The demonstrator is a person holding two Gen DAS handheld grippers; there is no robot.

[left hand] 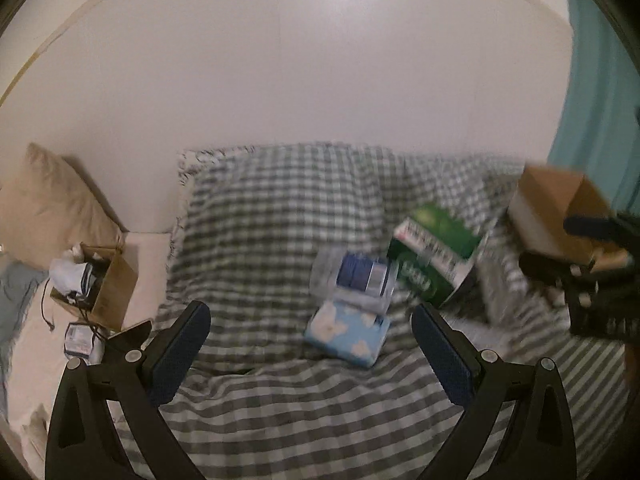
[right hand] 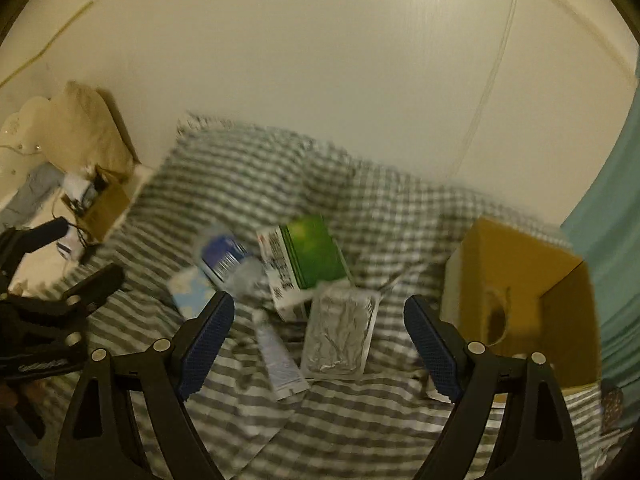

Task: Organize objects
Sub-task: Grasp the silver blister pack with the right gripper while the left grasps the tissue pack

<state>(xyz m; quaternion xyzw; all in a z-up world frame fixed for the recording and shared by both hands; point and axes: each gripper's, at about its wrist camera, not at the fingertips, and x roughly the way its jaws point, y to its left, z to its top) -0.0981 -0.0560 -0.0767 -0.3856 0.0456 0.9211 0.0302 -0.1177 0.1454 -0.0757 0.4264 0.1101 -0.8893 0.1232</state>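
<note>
Grey-and-white checked bedding (right hand: 320, 420) is lying under both claws. Right claw (right hand: 319, 330) is hanging wide and empty over a foil packet (right hand: 340, 336) and a white tube (right hand: 278, 360); beyond its fingertips a green box (right hand: 312, 256) is leaning on a clear-wrapped blue pack (right hand: 224, 258). A brown cardboard box (right hand: 520, 280) is sitting just right of it. Left claw (left hand: 310, 334) is also gaping wide, empty, with a pale blue cloud-print pack (left hand: 348, 334) lying between its fingertips, untouched.
</note>
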